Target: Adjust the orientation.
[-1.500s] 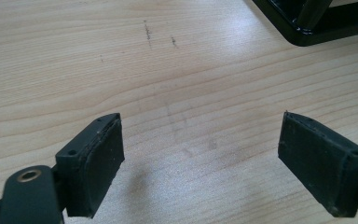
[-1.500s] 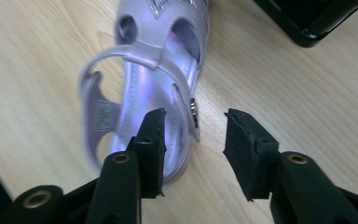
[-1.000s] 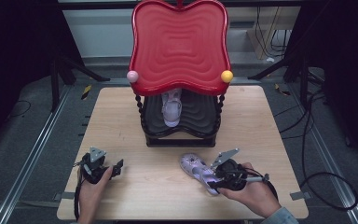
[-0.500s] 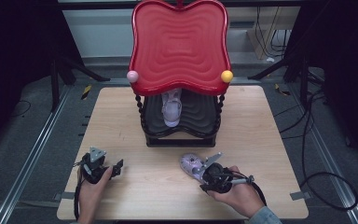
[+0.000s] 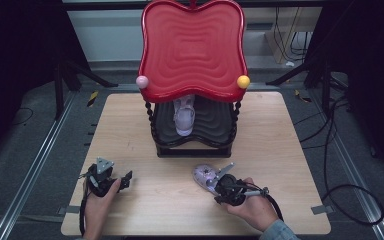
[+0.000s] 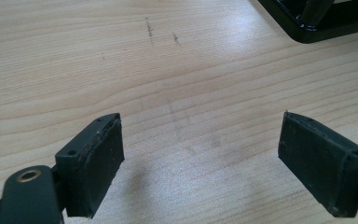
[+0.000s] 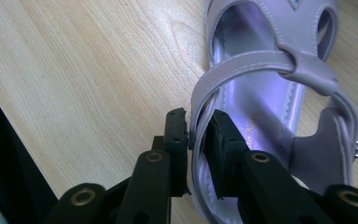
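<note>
- Lilac sandal (image 7: 279,93) lies flat on the table (image 5: 290,150), sole down, in front of the black-and-red shelf stand (image 5: 192,50) and a little to its right; in the high view we see it (image 5: 205,176) just beside the right hand (image 5: 250,205), toward the stand.
- Right claw (image 7: 196,133) sits at the sandal's heel end. In the right gripper view we note the heel strap (image 7: 200,107) running between the two black pads, one pad outside the strap and one inside, over the insole.
- Its jaws have just been closing, and the gap is now narrow; the pads press on the strap from both sides, so we read this as a grip on the sandal's strap.
- The sandal stretches away from the claw, toe end farthest off; the shoe is flat on the wood.
- Left claw (image 6: 200,158) stands wide, pads well apart, nothing between them but bare wood. In the high view we find it (image 5: 125,179) near the table's front left, well apart from the sandal.
- A corner of the stand's black base (image 6: 317,23) shows at the top of the left gripper view.
- A second lilac shoe (image 5: 184,116) rests on the stand's lower shelf, under the red top, well apart from both claws.
</note>
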`<state>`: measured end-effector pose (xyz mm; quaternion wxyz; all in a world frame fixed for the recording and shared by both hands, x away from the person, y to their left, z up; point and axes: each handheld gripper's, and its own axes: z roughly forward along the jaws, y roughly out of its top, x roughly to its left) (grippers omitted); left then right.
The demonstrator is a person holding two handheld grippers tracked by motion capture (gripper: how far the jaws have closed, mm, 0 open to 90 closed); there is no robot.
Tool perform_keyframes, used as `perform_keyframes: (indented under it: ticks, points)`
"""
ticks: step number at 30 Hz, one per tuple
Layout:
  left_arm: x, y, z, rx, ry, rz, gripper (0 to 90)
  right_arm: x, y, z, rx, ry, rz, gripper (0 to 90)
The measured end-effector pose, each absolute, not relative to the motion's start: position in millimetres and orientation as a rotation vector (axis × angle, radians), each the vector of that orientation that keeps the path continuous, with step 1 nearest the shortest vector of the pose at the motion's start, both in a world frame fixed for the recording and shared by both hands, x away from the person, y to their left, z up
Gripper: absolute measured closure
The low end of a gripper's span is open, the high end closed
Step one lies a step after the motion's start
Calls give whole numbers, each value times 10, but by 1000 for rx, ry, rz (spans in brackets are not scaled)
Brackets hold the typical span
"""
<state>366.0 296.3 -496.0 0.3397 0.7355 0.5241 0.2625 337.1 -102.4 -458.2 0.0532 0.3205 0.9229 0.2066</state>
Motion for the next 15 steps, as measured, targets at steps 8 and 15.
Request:
perform_keyframes:
  ticks: [8,15]
  points:
    - [3659,2967,-4958,1917,1364,685,134,3387,-1044,-4585,978,2806,626,850]
    - [3661,2966,-4960,1915,1365,684,133,3429,-1143,-4570,998,2820,708,863]
